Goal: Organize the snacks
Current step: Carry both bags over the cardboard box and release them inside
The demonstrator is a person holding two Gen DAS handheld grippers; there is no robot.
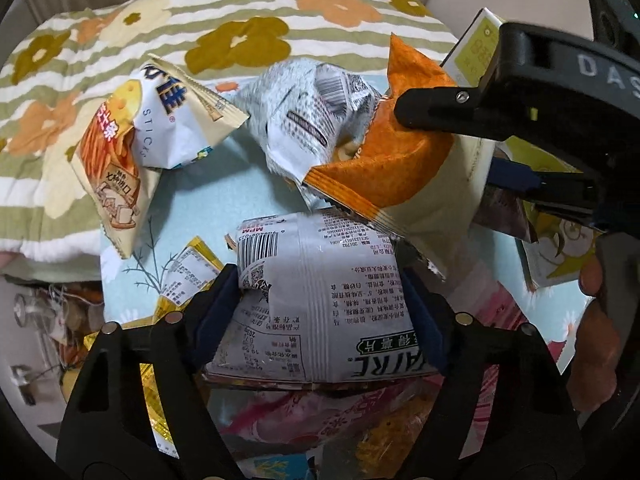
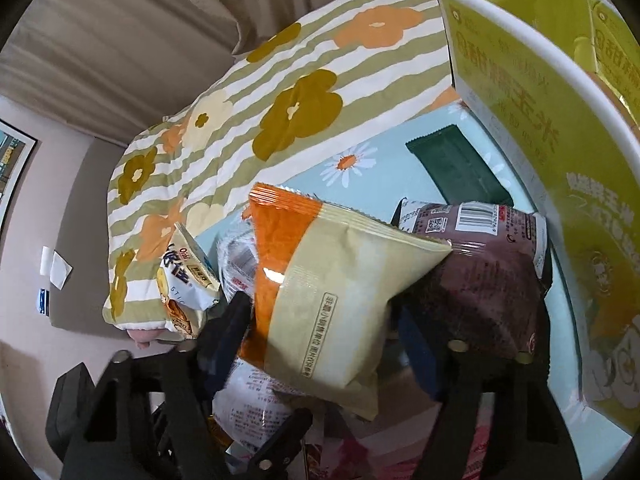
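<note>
My left gripper (image 1: 318,300) is shut on a white snack bag with black print (image 1: 320,304), held above a pile of packets. My right gripper (image 2: 324,328) is shut on an orange and cream snack bag (image 2: 340,300); it also shows in the left wrist view (image 1: 400,168), with the right gripper (image 1: 464,148) clamped on it from the right. A white and orange sticks bag (image 1: 132,148) lies at the left, and a crumpled white bag (image 1: 308,116) lies in the middle. A yellow-green cardboard box (image 2: 520,92) stands open at the right. A brown packet (image 2: 480,272) lies beside the box.
A pale blue flowered cloth (image 2: 360,160) covers the surface. A striped flowered quilt (image 1: 240,28) lies behind it. A dark green bar wrapper (image 2: 456,168) lies near the box. Pink and yellow packets (image 1: 320,420) are piled below my left gripper.
</note>
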